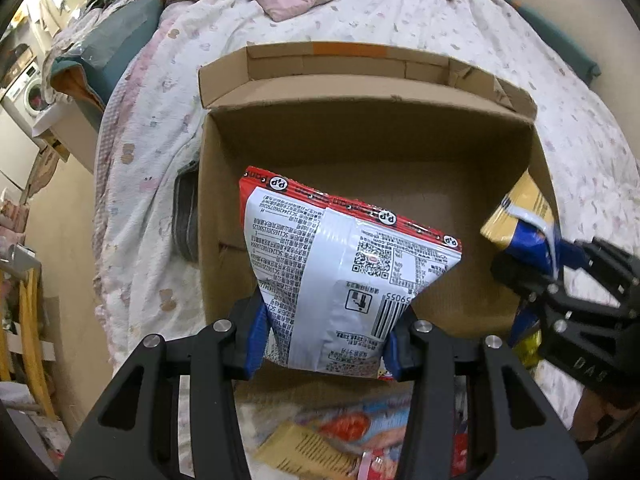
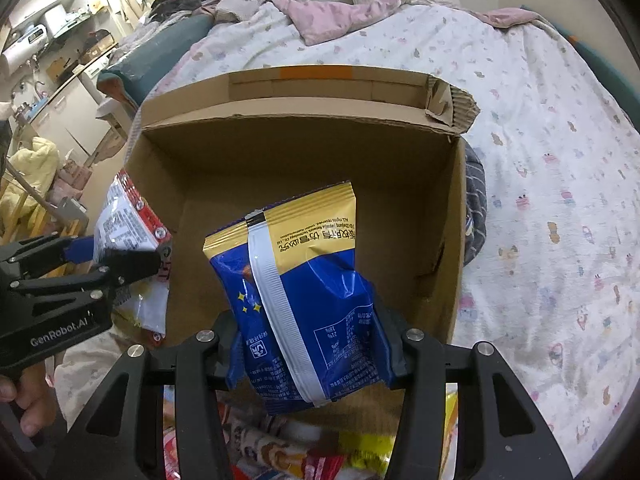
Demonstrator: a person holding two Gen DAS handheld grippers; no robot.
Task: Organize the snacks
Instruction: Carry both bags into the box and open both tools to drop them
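While we hold the red and white snack bag (image 1: pixel 344 276) clenched in the left claw (image 1: pixel 326 344) and the blue and yellow snack bag (image 2: pixel 304 300) gripped in the right claw (image 2: pixel 316 356), both hang over the open cardboard box (image 1: pixel 360 136) on the bed (image 1: pixel 560 92). We should lower each bag near the box floor before letting go, red one to the left side, blue one to the right, so they lie flat. More snacks (image 2: pixel 304 456) wait just in front of the box.
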